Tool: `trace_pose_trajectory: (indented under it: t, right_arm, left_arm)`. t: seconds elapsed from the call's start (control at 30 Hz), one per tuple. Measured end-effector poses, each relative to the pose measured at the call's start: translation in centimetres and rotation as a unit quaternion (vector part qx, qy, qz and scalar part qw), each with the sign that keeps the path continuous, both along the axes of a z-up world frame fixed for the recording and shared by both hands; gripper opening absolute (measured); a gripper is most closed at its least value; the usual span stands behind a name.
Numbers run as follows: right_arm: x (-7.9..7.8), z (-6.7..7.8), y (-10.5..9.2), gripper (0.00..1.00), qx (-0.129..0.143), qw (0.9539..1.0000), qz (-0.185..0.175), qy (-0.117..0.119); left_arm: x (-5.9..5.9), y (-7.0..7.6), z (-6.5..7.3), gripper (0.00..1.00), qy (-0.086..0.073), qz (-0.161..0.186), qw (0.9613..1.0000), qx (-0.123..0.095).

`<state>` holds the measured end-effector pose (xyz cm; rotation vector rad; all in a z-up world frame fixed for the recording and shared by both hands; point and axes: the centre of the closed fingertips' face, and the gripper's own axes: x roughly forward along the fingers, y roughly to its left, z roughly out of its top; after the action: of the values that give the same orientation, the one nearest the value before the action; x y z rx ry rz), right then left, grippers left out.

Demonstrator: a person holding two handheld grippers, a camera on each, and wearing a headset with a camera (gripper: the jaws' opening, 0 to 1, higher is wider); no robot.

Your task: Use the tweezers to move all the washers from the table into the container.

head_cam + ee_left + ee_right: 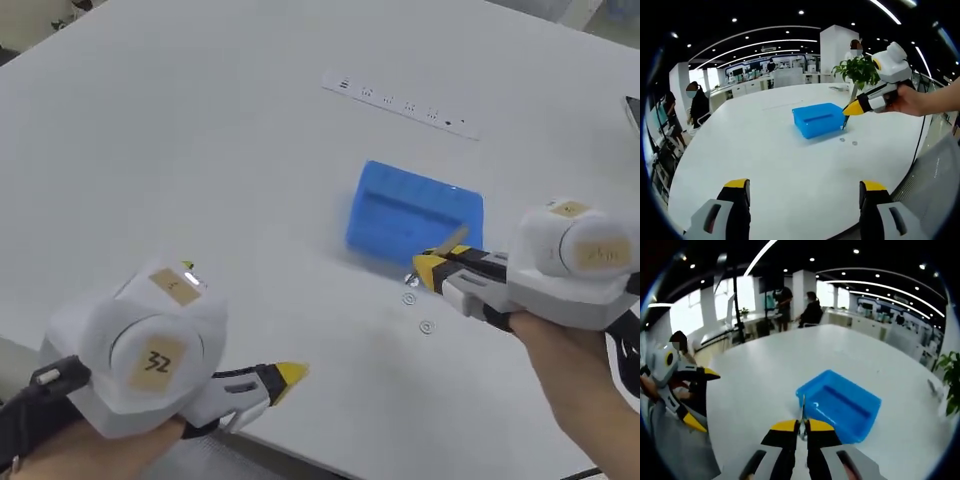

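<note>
Right fingers (785, 426) clamped on tweezers (803, 409); washers (410, 299) just beside tips | left fingers (737, 186) wide

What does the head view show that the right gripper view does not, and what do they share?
Head view: two washers and a power strip. Right gripper view: tweezers held by the shut right gripper, people, a plant. Both: the white table, the blue container, the open left gripper.

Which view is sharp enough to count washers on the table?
Head view: slight motion blur softens the blue container, yet two washers read clearly. Left gripper view: fisheye shrinks them to specks. Right gripper view: the tweezers look soft near the lens.
</note>
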<state>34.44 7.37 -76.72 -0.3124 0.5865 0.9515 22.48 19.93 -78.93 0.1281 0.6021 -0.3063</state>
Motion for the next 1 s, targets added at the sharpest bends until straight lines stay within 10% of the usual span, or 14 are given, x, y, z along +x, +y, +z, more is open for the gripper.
trace_pose_trajectory:
  t: [0.7,1.0]
  right_arm:
    - [3.6,2.7,1.3,0.03,0.006,0.9994,-0.002,-0.033]
    - [6.2,0.8,1.6,0.03,0.005,0.9995,-0.026,-0.015]
  left_arm:
    - [-0.1,-0.3,-0.1,0.95,0.003,-0.003,0.9999,-0.009]
    - [-0.1,-0.4,-0.3,0.94,0.01,-0.006,0.9999,-0.007]
